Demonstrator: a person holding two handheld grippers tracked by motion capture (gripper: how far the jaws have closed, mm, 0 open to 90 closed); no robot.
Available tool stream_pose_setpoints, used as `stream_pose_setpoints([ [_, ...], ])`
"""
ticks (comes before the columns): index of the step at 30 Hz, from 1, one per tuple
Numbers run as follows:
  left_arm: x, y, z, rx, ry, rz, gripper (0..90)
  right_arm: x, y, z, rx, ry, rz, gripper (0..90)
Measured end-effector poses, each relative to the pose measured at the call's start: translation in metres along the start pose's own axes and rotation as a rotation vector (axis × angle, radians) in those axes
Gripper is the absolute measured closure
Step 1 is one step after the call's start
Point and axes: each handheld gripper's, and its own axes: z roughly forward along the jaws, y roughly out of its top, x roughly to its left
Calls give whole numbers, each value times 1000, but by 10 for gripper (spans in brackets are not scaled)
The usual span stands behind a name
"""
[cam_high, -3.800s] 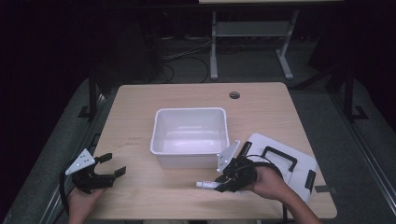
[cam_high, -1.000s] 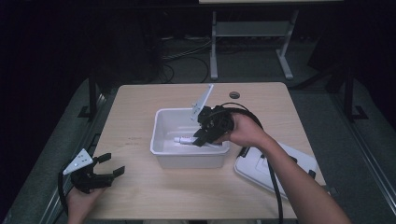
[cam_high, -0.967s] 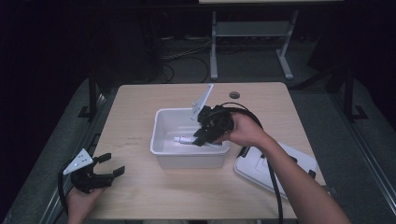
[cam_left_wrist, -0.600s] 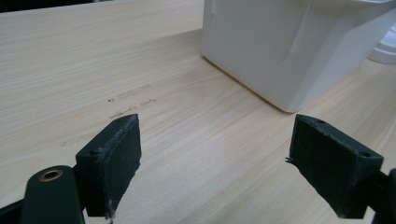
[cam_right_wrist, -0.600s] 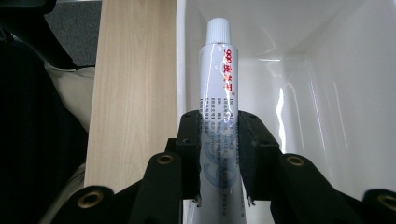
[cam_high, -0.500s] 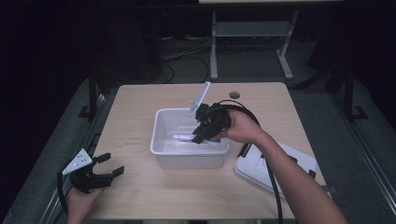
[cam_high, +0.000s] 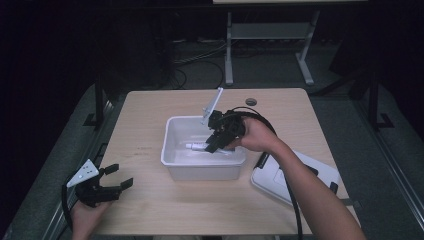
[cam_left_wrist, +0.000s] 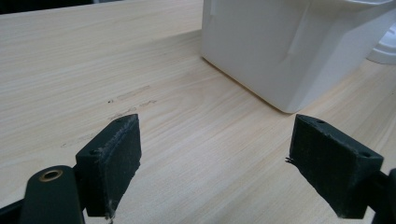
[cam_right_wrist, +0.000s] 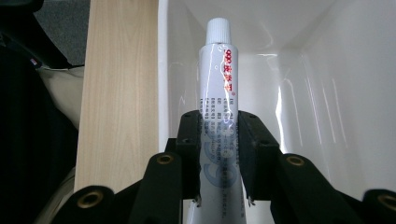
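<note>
My right gripper (cam_high: 214, 142) sat at the centre of the high view, over the white bin (cam_high: 172, 150), its jaws pinching a white tube (cam_right_wrist: 218, 107) by the lower body. In the right gripper view the tube rose straight up the middle of the frame from between my two black pads, its ribbed white cap (cam_right_wrist: 218, 31) near the top edge and red and blue print running down its length. The bin's glossy inner walls lay behind the tube and to the right, and a strip of the pale wooden counter (cam_right_wrist: 119, 70) ran down the left of that frame. In the high view the capped end of the tube (cam_high: 196, 146) pointed left, inside the bin's rim. My left gripper (cam_high: 102, 182) lay at the lower left of the high view, resting low over the counter (cam_high: 150, 200), well apart from the bin. Its jaws stood spread wide with nothing between them; in the left gripper view the bare wood showed in the gap, and the bin's outer wall (cam_left_wrist: 280, 51) filled the upper right. A white lid (cam_high: 300, 177) lay at the lower right of the high view, beside the bin.
</note>
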Motion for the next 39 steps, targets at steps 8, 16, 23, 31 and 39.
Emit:
stream_pose_setpoints([
  [8,0,0,0,-2,0,-5,160,-4,-3,5,6,5,13,712],
  [16,1,0,0,0,0,-1,160,-7,-7,11,11,11,26,712],
  [23,1,0,0,-1,-2,-4,160,-11,-10,14,13,16,40,712],
  [31,1,0,0,-4,-2,-5,160,-13,-11,17,15,20,50,712],
  [39,2,0,-1,-3,0,-4,160,-15,-13,21,19,24,53,711],
])
